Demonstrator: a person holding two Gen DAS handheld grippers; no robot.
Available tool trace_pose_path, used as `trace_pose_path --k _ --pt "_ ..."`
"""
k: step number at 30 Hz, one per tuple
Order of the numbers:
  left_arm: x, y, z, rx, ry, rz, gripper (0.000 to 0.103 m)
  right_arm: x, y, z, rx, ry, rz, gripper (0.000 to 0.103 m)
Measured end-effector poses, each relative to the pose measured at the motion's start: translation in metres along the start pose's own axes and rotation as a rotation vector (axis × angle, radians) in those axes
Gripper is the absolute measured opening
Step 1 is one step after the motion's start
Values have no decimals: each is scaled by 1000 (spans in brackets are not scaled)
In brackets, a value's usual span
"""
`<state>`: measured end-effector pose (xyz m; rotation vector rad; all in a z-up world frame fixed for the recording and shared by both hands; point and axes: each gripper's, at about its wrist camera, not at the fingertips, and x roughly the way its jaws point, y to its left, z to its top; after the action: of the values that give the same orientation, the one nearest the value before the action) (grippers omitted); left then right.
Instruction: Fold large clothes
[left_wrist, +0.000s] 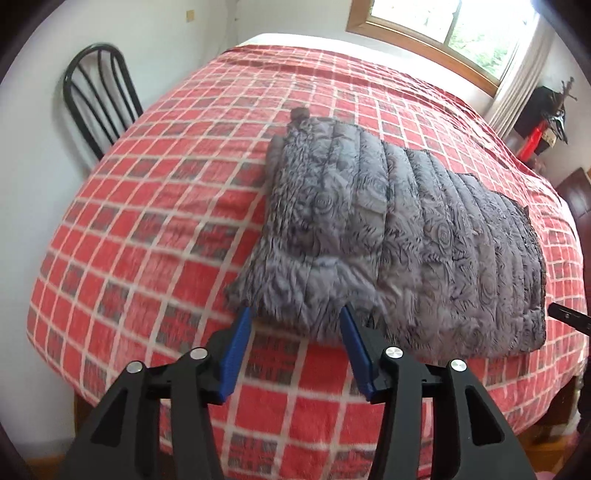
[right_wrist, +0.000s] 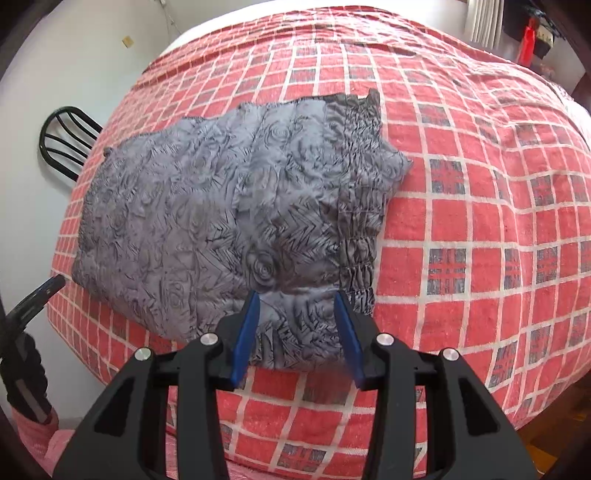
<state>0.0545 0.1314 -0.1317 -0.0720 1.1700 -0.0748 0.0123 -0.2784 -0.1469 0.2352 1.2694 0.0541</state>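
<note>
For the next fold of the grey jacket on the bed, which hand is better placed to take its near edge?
Probably the right. The right tool hangs open over the jacket, with the near edge by the elastic hem between its fingers. The left tool only reaches the jacket's corner.

Daylight from the window (left_wrist: 454, 33) fills the room brightly and evenly, with only soft shadows under the grey jacket (left_wrist: 388, 236). Both fisheye views bend the bed (right_wrist: 480, 221) into a dome with dark corners. The left view is motion-blurred; the right is sharper.
</note>
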Motion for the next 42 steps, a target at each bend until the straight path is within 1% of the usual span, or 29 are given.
trace_pose_path --k 3,5,8,15,18,22,24,26,29,30,33,36,39,40,42 --pt "4 3 -8 -24 20 -20 52 7 9 1 -29 14 -3 40" --pt "7 4 -11 -37 32 -34 52 16 13 3 -45 36 -31 39" --pt "14 8 -14 -52 44 -46 52 33 14 5 -43 82 -49 39" --pt "33 13 -9 -69 79 -83 52 60 14 9 -44 138 -73 39" --pt "39 14 -7 -71 91 -89 53 67 16 12 -39 154 -78 39" --pt "48 14 -4 -80 118 -115 53 72 19 14 -39 163 -83 39" --pt "50 15 -5 -92 126 -151 54 73 20 16 -36 169 -83 39" --pt "55 18 -6 -124 136 -205 57 74 18 20 -35 172 -78 39" --pt "65 25 -8 -190 154 -290 57 81 16 28 -39 174 -73 40" --pt "68 30 -9 -228 153 -329 58 80 16 29 -40 174 -72 40" --pt "75 42 -11 -310 147 -389 58 82 14 32 -42 176 -67 40" --pt "83 58 -16 -429 123 -483 58 84 12 34 -44 180 -64 40" --pt "90 69 -22 -513 99 -551 58 83 12 33 -42 181 -63 40" --pt "95 74 -25 -562 83 -592 58 83 12 34 -42 182 -63 40" --pt "102 79 -28 -618 66 -632 58 82 15 32 -40 183 -66 40"
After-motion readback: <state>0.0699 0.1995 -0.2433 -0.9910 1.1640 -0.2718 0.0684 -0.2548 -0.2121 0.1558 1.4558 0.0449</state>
